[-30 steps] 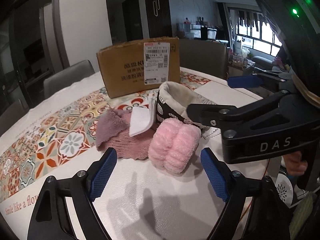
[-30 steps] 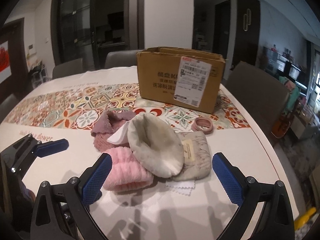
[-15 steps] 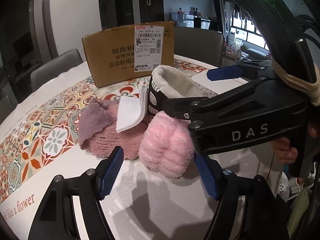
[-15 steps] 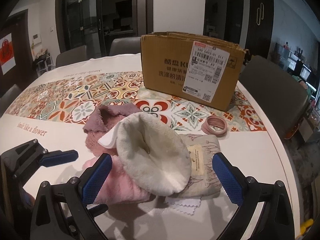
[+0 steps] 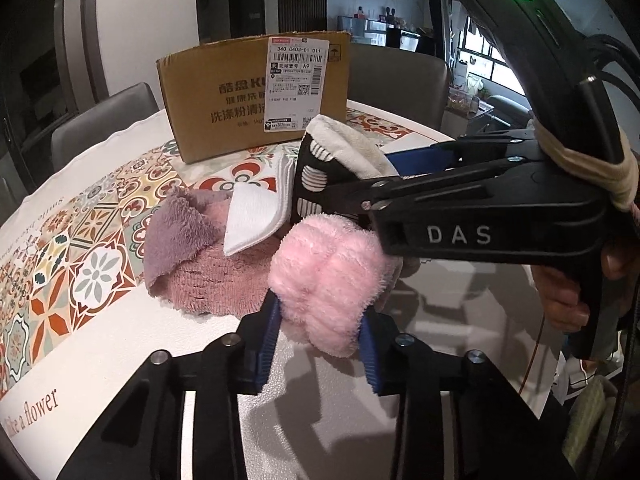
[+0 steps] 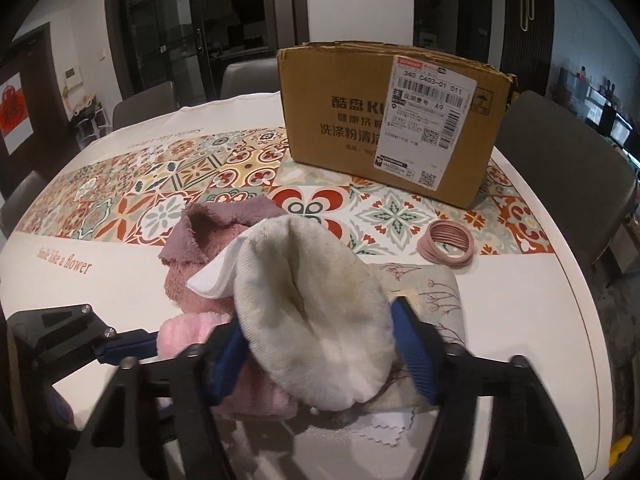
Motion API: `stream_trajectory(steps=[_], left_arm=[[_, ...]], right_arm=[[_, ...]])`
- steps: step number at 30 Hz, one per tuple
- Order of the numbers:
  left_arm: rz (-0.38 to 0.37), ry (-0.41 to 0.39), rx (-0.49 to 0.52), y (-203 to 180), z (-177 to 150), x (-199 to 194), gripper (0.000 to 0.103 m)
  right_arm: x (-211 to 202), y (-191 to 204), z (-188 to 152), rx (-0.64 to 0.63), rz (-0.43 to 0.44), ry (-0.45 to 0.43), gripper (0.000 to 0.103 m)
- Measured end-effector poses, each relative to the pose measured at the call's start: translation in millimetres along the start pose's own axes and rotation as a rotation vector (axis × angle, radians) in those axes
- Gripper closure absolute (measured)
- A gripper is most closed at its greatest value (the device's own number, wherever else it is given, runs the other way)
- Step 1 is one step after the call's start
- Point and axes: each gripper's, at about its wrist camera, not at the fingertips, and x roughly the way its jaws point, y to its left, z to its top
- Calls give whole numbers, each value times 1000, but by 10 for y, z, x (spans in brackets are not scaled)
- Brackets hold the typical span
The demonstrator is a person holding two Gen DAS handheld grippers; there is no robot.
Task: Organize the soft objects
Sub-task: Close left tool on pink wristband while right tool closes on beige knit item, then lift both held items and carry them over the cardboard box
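Observation:
A pile of soft things lies on the table. My left gripper [image 5: 320,334] is shut on a fluffy pink roll [image 5: 326,276], which also shows in the right wrist view [image 6: 182,332]. My right gripper [image 6: 320,350] is shut on a cream fleece-lined pouch [image 6: 316,308] with a black patterned outside [image 5: 314,184]. Behind lie a mauve towel [image 5: 188,248] and a folded white cloth [image 5: 256,216]. A beige embroidered cloth [image 6: 432,292] lies under the pouch.
An open cardboard box [image 6: 392,120] stands behind the pile on the tiled runner [image 6: 160,184]. A stack of pink hair ties [image 6: 446,244] lies right of the pile. A small white zigzag-edged cloth [image 6: 380,434] lies at the front. Grey chairs [image 6: 560,148] surround the table.
Both grippers moved forward into the pile and closed: the left on the pink roll, the right on the cream pouch.

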Motion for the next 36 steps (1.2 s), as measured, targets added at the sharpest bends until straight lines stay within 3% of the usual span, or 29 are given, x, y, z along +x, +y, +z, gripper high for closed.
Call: stream_trajectory(steps=[5, 10, 36], left_arm=[[1, -7, -12, -19, 11, -78, 75], [9, -24, -24, -42, 16, -220, 78], [204, -268, -13, -51, 427, -1070, 78]], right_arm=[[-72, -22, -25, 17, 2, 1, 71], [-187, 3, -66, 21, -7, -13, 78], [-1031, 33, -14, 133, -77, -178, 79]])
